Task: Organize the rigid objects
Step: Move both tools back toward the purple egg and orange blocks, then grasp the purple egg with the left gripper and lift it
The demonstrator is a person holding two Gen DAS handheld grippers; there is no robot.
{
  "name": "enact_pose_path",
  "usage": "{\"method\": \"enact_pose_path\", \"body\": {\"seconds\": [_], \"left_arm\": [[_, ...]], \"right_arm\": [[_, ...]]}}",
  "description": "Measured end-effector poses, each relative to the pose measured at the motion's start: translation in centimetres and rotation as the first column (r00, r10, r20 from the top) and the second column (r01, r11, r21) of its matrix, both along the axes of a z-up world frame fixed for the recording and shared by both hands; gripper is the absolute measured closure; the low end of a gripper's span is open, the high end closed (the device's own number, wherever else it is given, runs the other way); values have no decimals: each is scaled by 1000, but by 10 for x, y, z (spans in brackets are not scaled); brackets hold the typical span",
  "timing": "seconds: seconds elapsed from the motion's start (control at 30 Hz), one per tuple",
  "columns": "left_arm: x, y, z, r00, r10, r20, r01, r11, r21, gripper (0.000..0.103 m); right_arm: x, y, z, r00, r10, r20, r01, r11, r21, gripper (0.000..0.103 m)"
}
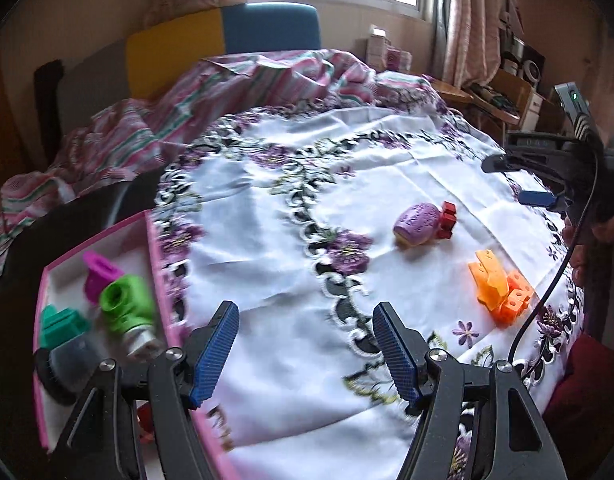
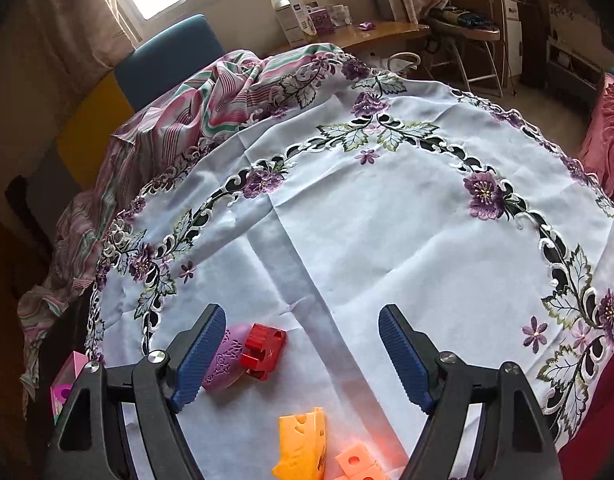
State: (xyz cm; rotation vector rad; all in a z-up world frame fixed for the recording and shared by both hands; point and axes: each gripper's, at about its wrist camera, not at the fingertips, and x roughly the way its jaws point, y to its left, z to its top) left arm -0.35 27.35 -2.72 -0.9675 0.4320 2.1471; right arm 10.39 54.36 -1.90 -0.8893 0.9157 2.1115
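My left gripper (image 1: pixel 307 354) is open and empty over the white embroidered tablecloth (image 1: pixel 291 240), just right of a pink-rimmed box (image 1: pixel 157 280). The box holds a green piece (image 1: pixel 127 306), a magenta piece (image 1: pixel 99 274), a teal piece (image 1: pixel 61 326) and a black round piece (image 1: pixel 67 364). On the cloth lie a purple oval piece (image 1: pixel 417 224), a red piece (image 1: pixel 447 218) and orange cheese-like pieces (image 1: pixel 501 286). My right gripper (image 2: pixel 303 354) is open and empty above the purple piece (image 2: pixel 227 358), the red piece (image 2: pixel 265 350) and the orange pieces (image 2: pixel 303 444). It also shows in the left wrist view (image 1: pixel 519 180).
A striped blanket (image 1: pixel 167 120) is bunched at the table's far left. A blue and yellow chair back (image 1: pixel 227 36) stands behind it. A wooden desk (image 2: pixel 371 32) with boxes and a shelf lie at the far right. A cable (image 1: pixel 555 276) hangs from the right gripper.
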Motion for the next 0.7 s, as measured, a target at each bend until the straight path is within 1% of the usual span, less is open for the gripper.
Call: {"method": "enact_pose_path", "body": {"seconds": [0.13,0.27,0.37,0.43,0.53,0.63,0.7], "left_arm": [[-3,36,-11,996,-76,37,76,997,-6,33],[-5,74,-15,987,-159,22,159,987,-12,33],[-6,103,-15,972,-237,-1,237,971,-16,33],[-10,120,-20,960,-280,8,280,960,-27,33],[-17,144,-29,951,-309,20,310,949,-56,33],[-20,163,-37,940,-341,14,341,936,-91,33],[-20,172,-41,930,-367,13,366,925,-99,33]], "right_arm": [[2,3,-3,1000,-4,-8,4,1000,-31,23],[2,7,-5,1000,-5,-27,3,998,-64,23],[1,6,-5,999,5,-37,-8,997,-74,23],[-1,6,-5,999,14,-41,-17,997,-79,23],[-2,6,-5,998,21,-54,-26,995,-93,23],[-1,7,-7,998,22,-65,-28,994,-107,23],[-2,8,-7,997,21,-68,-29,993,-114,23]]}}
